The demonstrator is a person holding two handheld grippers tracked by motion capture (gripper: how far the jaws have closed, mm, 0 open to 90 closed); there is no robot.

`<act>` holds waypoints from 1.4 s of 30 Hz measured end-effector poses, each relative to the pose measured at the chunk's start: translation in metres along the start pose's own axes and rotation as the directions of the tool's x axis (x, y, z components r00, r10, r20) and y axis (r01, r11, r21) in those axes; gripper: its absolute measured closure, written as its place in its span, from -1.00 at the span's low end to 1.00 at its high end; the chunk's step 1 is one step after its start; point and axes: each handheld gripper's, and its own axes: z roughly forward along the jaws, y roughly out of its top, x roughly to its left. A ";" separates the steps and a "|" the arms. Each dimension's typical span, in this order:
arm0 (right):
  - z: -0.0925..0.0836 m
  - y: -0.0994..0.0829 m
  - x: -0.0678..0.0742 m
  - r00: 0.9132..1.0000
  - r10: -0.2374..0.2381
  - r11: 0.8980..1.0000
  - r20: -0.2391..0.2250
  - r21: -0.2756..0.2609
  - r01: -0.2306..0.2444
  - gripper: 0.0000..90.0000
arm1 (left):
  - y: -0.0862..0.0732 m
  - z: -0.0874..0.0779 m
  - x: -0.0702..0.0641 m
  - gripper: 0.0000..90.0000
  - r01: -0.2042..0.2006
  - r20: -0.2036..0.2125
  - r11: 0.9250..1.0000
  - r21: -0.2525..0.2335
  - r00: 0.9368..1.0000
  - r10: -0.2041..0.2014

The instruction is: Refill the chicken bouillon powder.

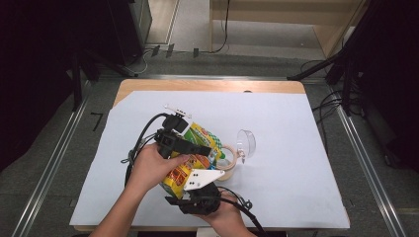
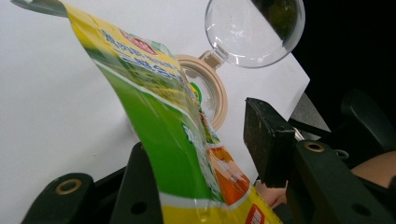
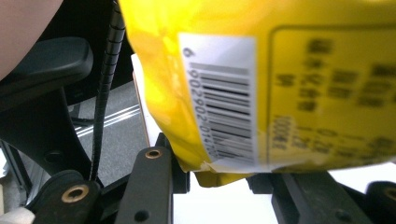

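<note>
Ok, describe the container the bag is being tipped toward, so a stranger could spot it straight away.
Start from the white sheet covering the table. Near its middle, just right of the yellow-green bag, stands a clear round container with a beige rim. Its transparent domed lid is flipped open on a hinge, unlike anything beside it.

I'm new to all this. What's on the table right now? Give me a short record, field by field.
Held item: yellow-green snack bag
Left gripper: jaws apart, bag between them, right pad clear of it
Right gripper: at the bag's barcode end; grip unclear
Nearby: clear jar with beige rim, under the bag's top end
Jar lid: clear, hinged open
Surface: white sheet on table
</note>
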 end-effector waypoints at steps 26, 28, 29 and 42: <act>-0.001 0.019 -0.007 0.996 -0.084 0.996 0.005 0.001 0.084 0.35 | 0.029 0.003 0.002 0.41 0.059 -0.016 0.994 0.088 0.998 -0.057; -0.001 0.019 -0.007 0.995 -0.094 0.996 0.025 -0.001 0.095 0.40 | 0.029 0.004 0.000 0.41 0.049 -0.021 0.995 0.090 0.999 -0.047; -0.002 0.018 -0.007 0.995 -0.094 0.996 0.027 -0.001 0.094 0.41 | 0.029 0.005 -0.001 0.41 0.046 -0.018 0.995 0.088 0.999 -0.045; -0.002 0.019 -0.007 0.999 -0.015 0.999 0.033 -0.051 0.017 0.46 | 0.031 0.001 -0.011 0.26 -0.018 -0.020 0.997 0.080 1.000 0.019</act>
